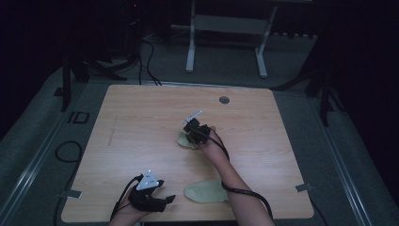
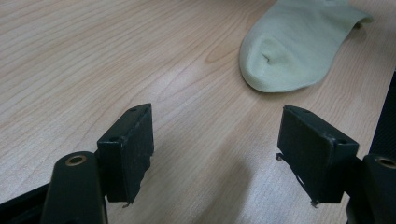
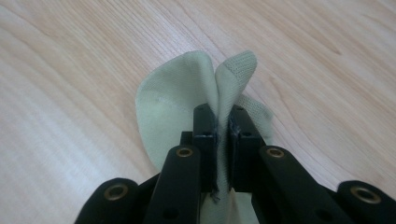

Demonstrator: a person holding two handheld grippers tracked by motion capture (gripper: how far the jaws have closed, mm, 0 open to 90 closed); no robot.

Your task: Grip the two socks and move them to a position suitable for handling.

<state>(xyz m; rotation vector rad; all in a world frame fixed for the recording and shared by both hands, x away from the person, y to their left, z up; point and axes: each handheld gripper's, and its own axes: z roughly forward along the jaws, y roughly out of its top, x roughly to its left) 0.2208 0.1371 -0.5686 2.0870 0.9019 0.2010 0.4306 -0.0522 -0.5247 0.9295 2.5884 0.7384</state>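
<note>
Two pale green socks are on the wooden table (image 1: 141, 108). One sock (image 1: 184, 139) lies near the table's middle, and my right gripper (image 1: 192, 134) is shut on a pinched fold of it (image 3: 187, 102). The other sock (image 1: 205, 190) lies flat near the front edge, partly under the person's right forearm; its toe end (image 2: 294, 46) shows ahead in the left gripper view. My left gripper (image 1: 167, 200) rests at the front left, jaws wide apart (image 2: 217, 149), with bare table between them, a short way left of that sock.
A round grommet (image 1: 224, 100) is set in the table near its far edge. A white desk frame (image 1: 226, 28) stands on the floor beyond the table. Cables (image 1: 66, 150) trail on the floor to the left.
</note>
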